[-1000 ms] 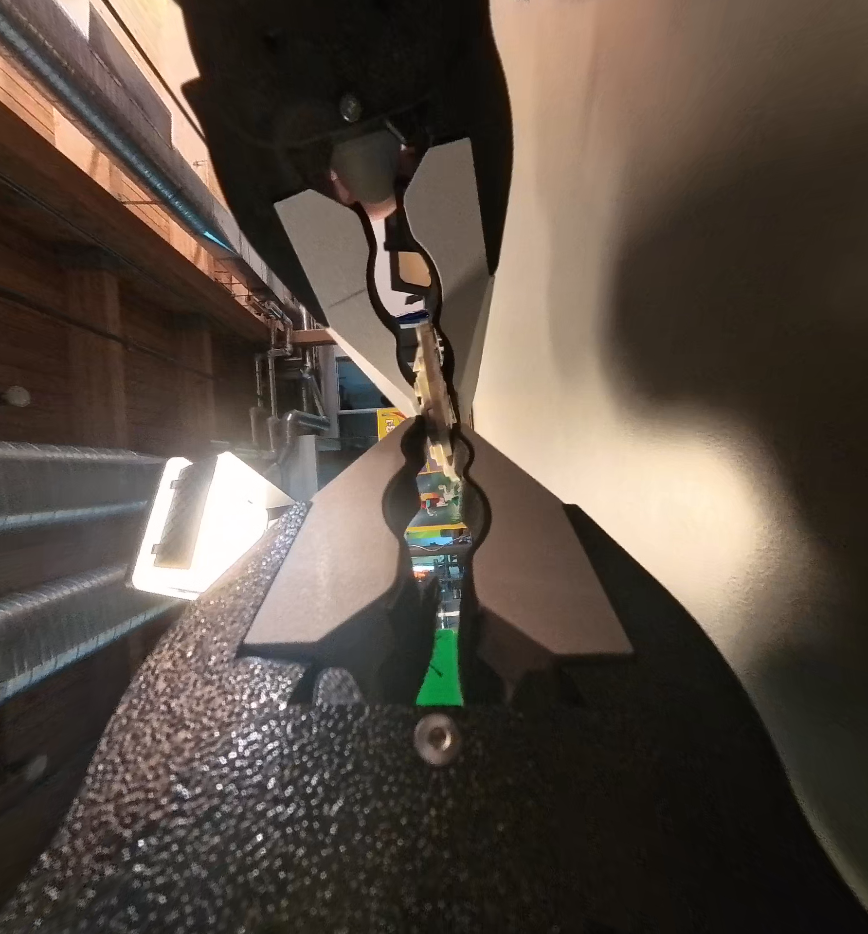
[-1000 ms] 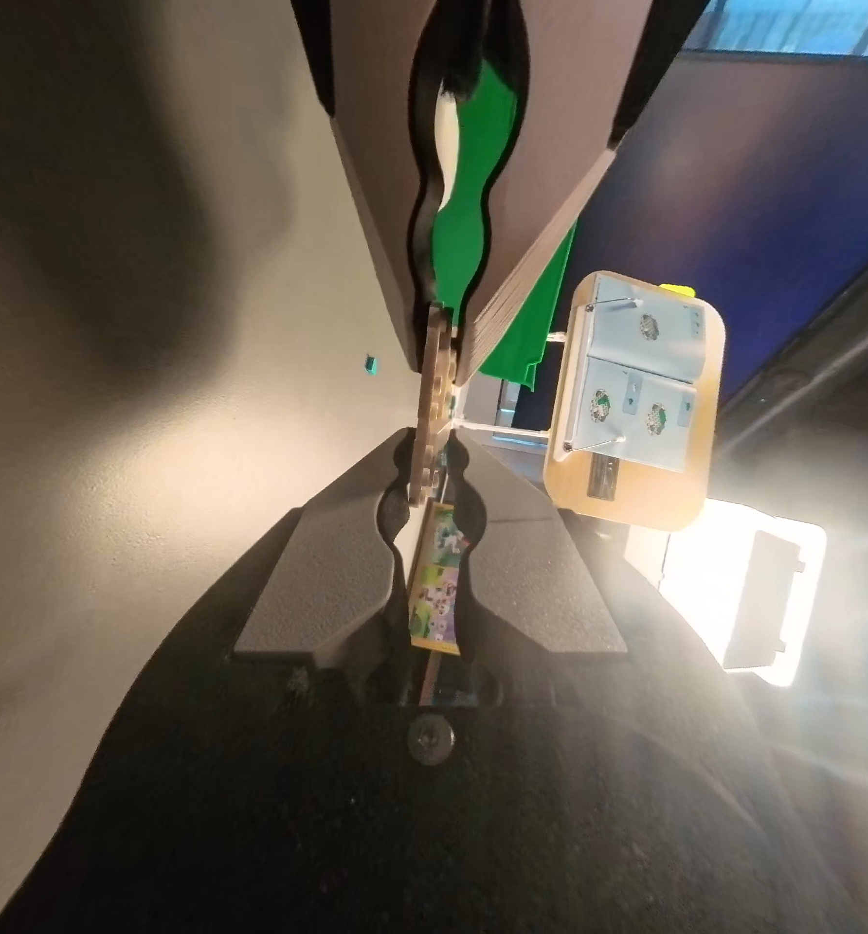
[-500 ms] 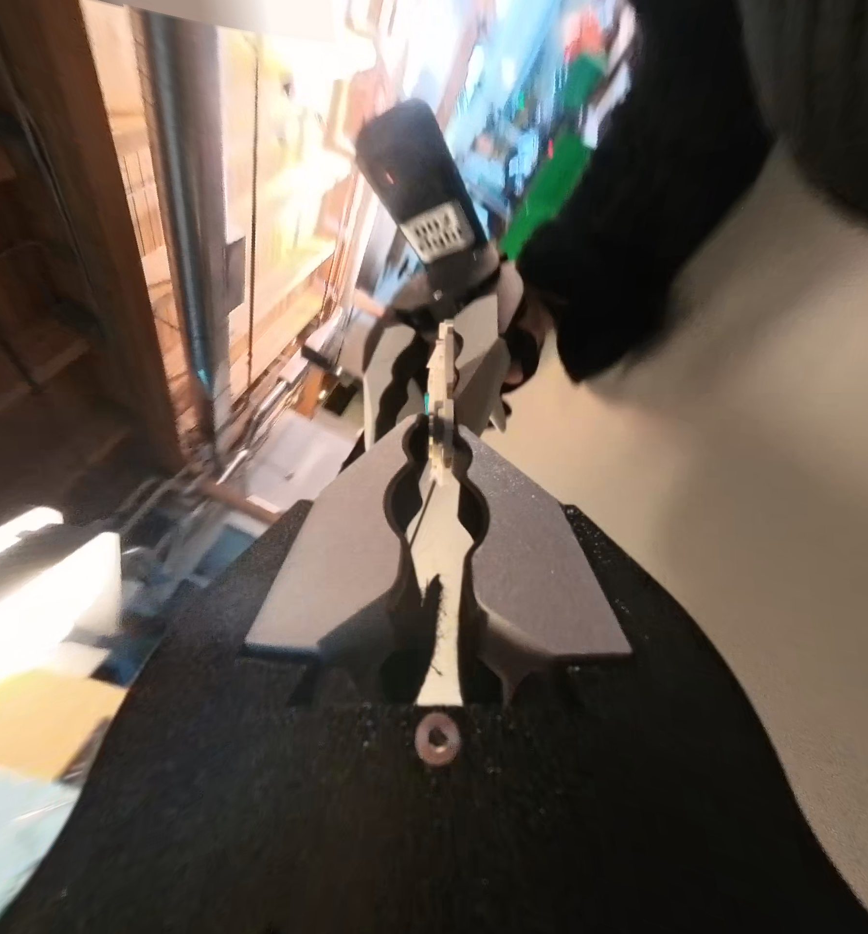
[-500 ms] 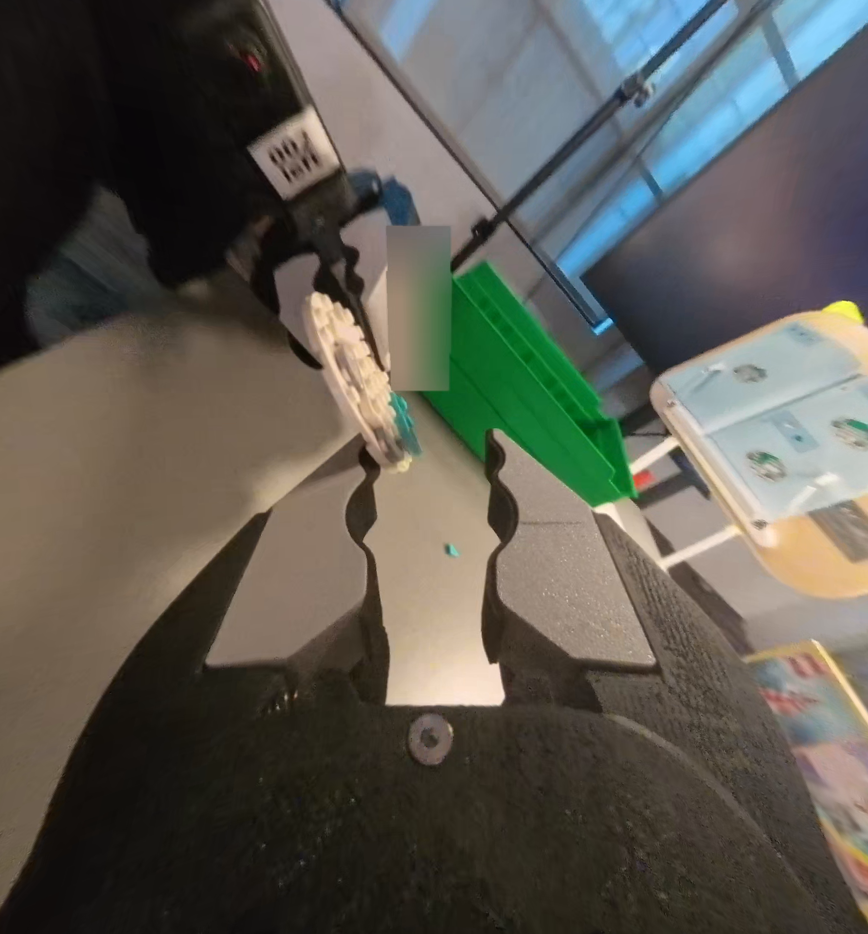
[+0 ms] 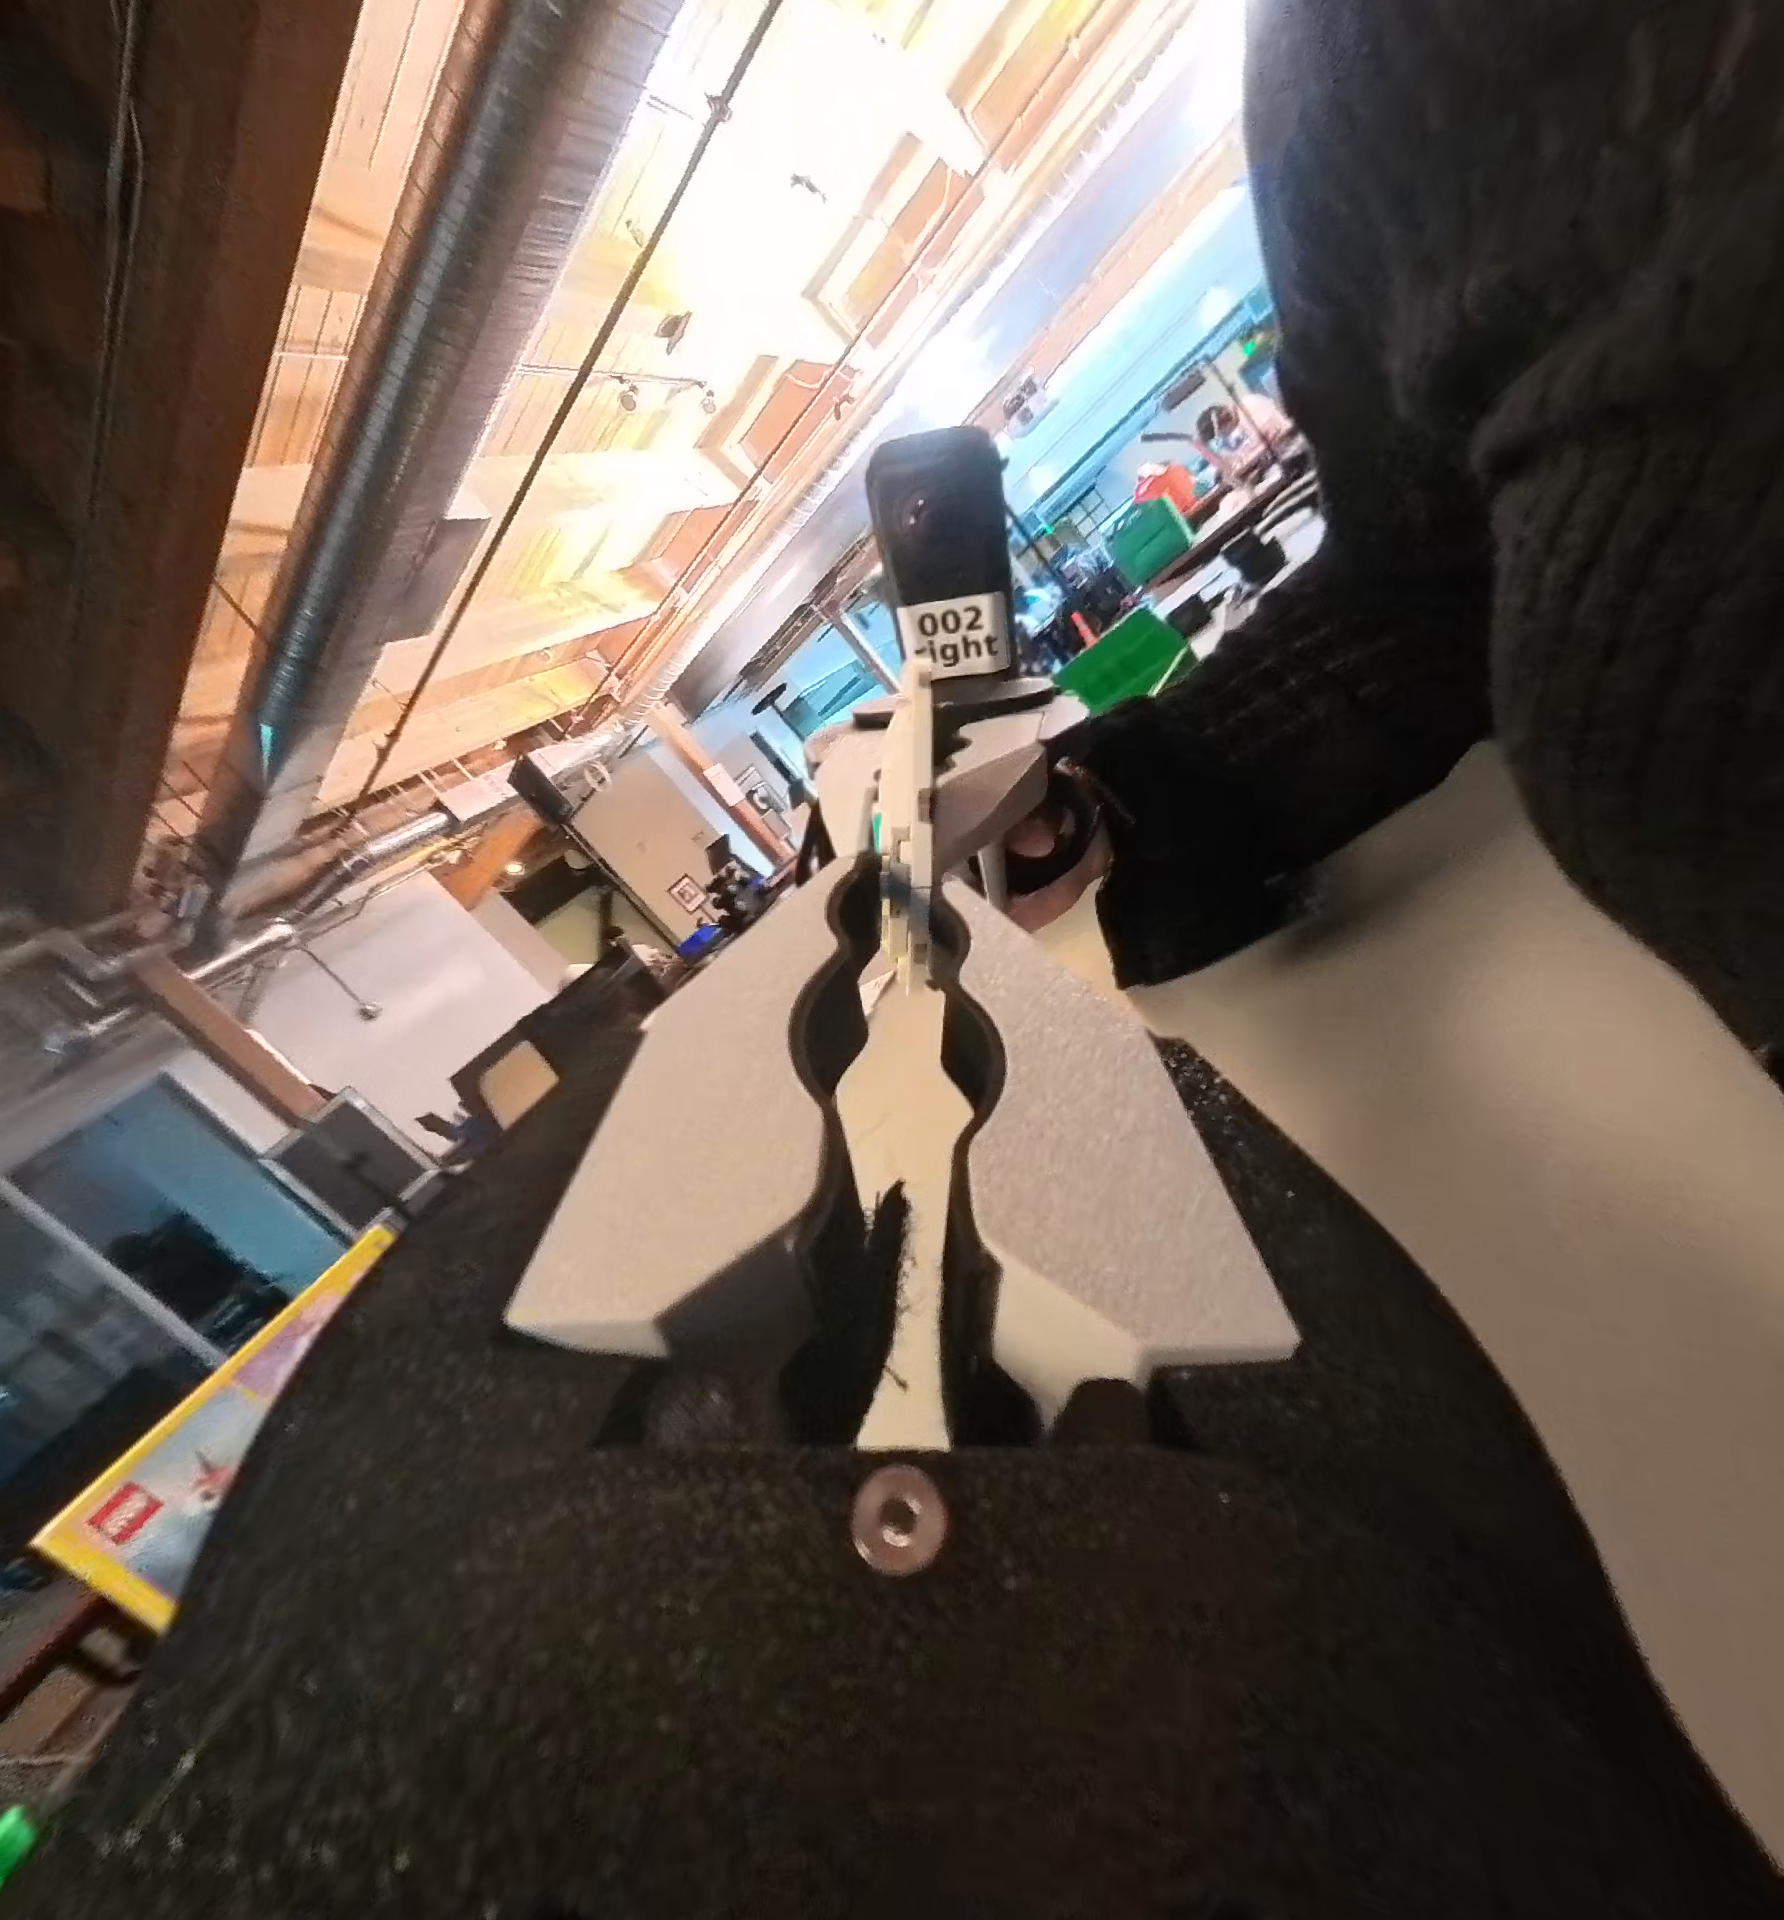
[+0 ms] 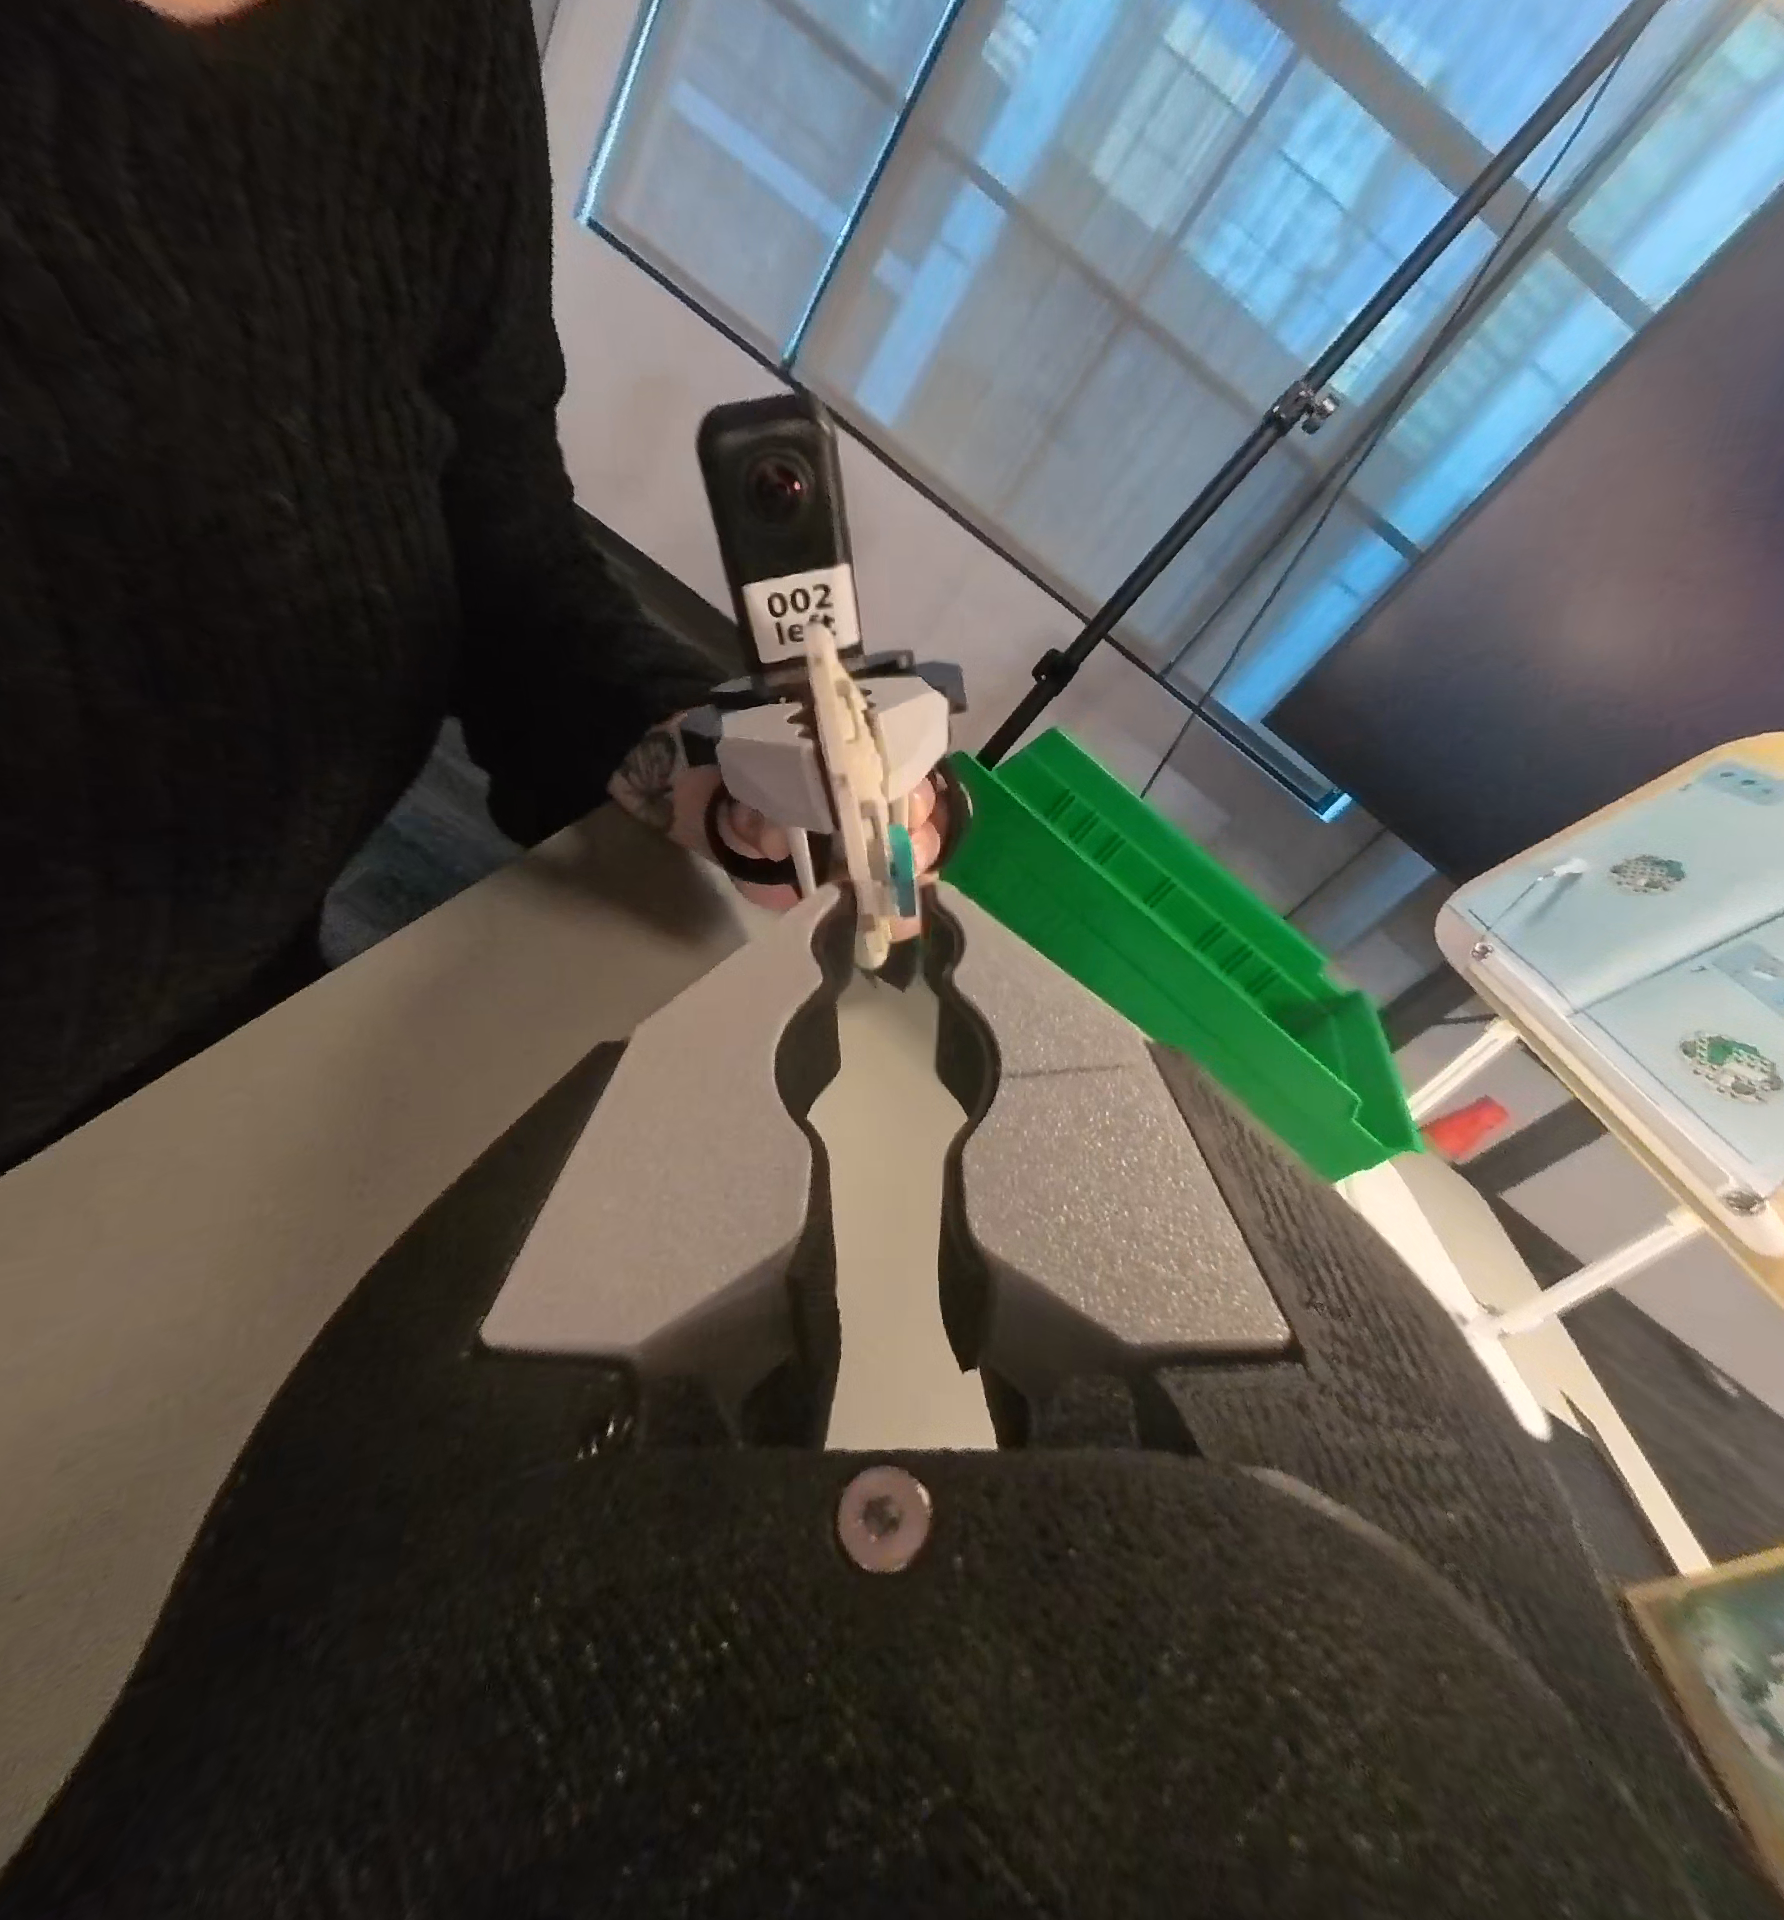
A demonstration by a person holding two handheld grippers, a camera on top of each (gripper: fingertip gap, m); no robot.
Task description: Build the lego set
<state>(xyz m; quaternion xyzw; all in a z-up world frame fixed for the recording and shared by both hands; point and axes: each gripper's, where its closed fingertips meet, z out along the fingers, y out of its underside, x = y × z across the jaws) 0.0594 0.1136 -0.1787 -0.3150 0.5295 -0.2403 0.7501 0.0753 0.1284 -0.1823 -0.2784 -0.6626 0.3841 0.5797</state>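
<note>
Right wrist view: the white lego plate (image 6: 846, 790), studded and edge-on with a teal piece (image 6: 903, 868) on it, is pinched by the left gripper (image 6: 846, 774) above the table (image 6: 140, 1195). The right gripper (image 6: 883, 940) is spread around its lower end without clamping. Judged risk: closing off-centre could knock the teal piece loose or twist the plate.

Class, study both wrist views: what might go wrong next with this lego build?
1. The left gripper pinches the white plate edge-on only, so it may twist or slip out.
2. The right gripper, open around the plate's lower end, may knock off the teal piece when closing.
</note>
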